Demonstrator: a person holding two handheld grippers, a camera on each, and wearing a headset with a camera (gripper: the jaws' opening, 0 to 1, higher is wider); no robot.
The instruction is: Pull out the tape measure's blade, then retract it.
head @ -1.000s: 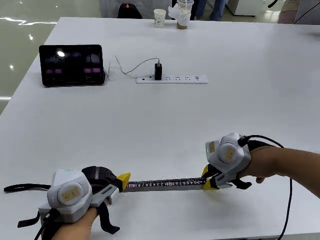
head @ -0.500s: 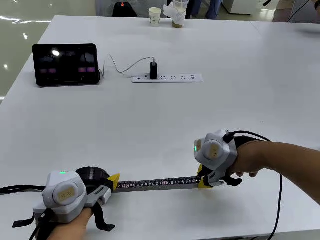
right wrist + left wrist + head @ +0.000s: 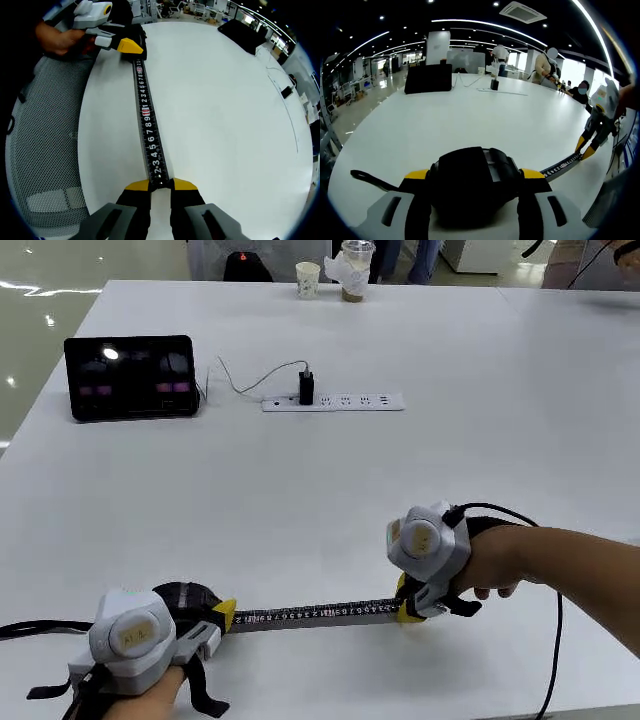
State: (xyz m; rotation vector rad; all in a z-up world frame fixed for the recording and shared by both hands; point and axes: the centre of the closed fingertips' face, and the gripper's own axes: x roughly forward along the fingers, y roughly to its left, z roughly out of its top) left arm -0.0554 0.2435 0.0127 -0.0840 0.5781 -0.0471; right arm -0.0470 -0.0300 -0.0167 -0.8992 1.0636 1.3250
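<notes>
Near the front edge of the white surface, the left claw clamps the black case. The right claw pinches the blade tip, and the blade lies flat between them. A tablet, power strip and cups sit farther back, with glossy floor beyond.

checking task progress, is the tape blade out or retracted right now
Out: the blade runs, numbers showing, from the case held by the left gripper to the right gripper, shut on its tip.
</notes>
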